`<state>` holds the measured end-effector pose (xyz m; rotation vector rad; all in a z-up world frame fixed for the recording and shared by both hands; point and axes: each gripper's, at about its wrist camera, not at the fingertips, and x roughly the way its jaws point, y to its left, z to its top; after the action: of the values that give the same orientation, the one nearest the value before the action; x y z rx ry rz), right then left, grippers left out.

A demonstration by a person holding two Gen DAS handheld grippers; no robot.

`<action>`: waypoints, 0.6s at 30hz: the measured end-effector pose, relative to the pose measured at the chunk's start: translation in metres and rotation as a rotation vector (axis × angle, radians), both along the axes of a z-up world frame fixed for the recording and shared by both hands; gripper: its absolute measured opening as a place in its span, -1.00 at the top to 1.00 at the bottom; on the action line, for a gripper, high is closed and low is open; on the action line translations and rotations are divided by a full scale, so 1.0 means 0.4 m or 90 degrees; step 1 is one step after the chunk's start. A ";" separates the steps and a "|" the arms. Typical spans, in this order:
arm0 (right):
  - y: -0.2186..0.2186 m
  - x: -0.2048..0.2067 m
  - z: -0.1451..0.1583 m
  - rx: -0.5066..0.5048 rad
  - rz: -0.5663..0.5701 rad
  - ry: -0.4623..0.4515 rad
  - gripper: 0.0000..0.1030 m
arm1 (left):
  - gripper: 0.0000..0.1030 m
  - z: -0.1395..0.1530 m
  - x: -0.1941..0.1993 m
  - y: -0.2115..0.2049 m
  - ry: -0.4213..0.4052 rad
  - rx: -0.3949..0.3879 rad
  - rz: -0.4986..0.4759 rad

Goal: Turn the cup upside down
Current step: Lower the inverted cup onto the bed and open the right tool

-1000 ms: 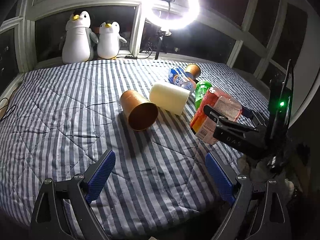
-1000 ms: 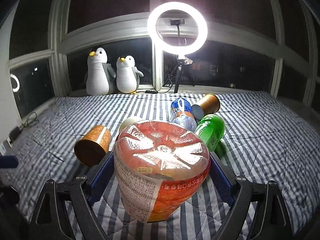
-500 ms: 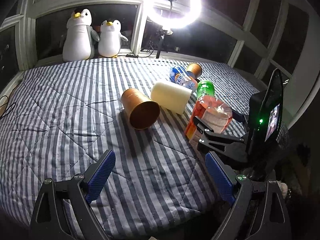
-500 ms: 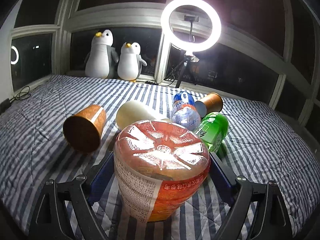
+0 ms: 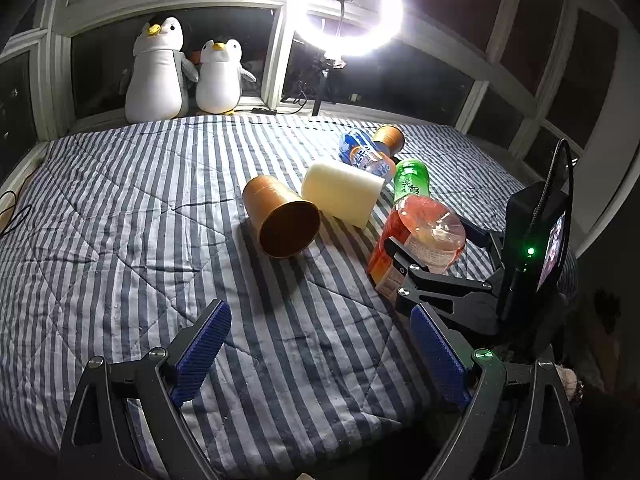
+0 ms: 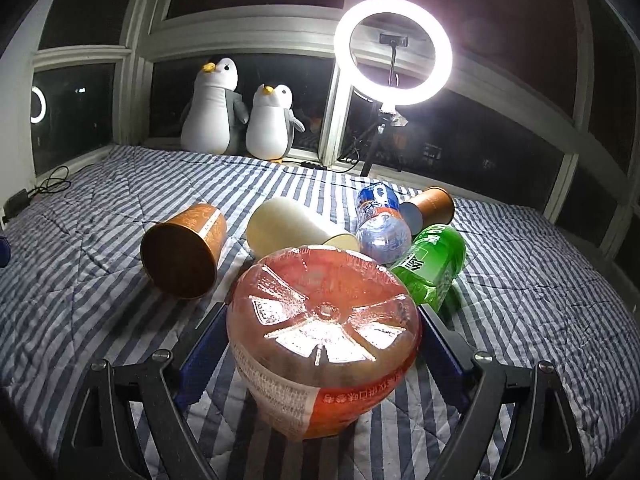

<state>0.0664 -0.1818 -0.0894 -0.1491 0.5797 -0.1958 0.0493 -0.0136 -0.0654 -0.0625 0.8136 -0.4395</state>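
A large orange paper cup (image 5: 284,220) (image 6: 182,252) lies on its side on the striped quilt, mouth toward me. Beside it, also on its side, rests a cream cup (image 5: 340,192) (image 6: 288,228). A smaller orange cup (image 5: 388,138) (image 6: 430,206) lies farther back. My right gripper (image 5: 424,240) (image 6: 322,344) is shut on a red-orange bottle (image 5: 416,224) (image 6: 324,336), base up, lower end close to the quilt. My left gripper (image 5: 318,320) stands open over bare quilt in front of the large cup, nothing between its fingers.
A blue-labelled bottle (image 5: 364,152) and a green bottle (image 5: 410,178) lie behind the cream cup. Two plush penguins (image 5: 160,72) and a ring light (image 5: 344,8) stand at the window. A cable (image 5: 12,216) trails at the left edge of the quilt (image 5: 120,220).
The right gripper has rolled and sunk slightly, bringing the red-orange bottle from a slant to nearly upright, base up. The left gripper and the cups have not moved.
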 end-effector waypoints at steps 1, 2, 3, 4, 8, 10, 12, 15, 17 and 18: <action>0.000 0.001 0.000 0.001 0.000 0.000 -0.70 | -0.82 -0.001 0.000 0.001 0.000 0.000 0.000; -0.001 0.001 0.001 0.003 0.000 0.001 -0.71 | -0.82 -0.002 0.000 0.001 0.000 0.000 0.000; -0.002 0.001 0.002 0.007 0.001 0.002 -0.70 | -0.82 -0.001 0.000 0.001 0.000 0.000 0.000; -0.002 0.001 0.003 0.009 0.002 0.002 -0.71 | -0.82 -0.002 0.001 0.001 -0.001 0.001 0.001; -0.007 -0.002 0.010 0.029 0.003 0.011 -0.71 | -0.82 -0.011 0.007 0.001 0.004 0.006 0.007; -0.011 -0.006 0.014 0.041 0.002 0.019 -0.71 | -0.82 -0.015 0.010 -0.002 0.007 0.009 0.011; -0.014 -0.014 0.019 0.052 0.003 0.022 -0.72 | -0.82 -0.020 0.014 -0.003 0.008 0.012 0.016; -0.018 -0.031 0.032 0.062 0.004 0.024 -0.74 | -0.82 -0.023 0.017 -0.004 0.002 0.021 0.028; -0.021 -0.043 0.039 0.069 0.005 0.024 -0.75 | -0.82 -0.023 0.018 -0.004 -0.004 0.025 0.036; -0.024 -0.052 0.044 0.074 0.003 0.024 -0.75 | -0.82 -0.021 0.019 -0.003 -0.006 0.026 0.039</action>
<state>0.0457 -0.1913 -0.0717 -0.0410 0.6267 -0.1538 0.0567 -0.0149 -0.0739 -0.0471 0.8095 -0.3650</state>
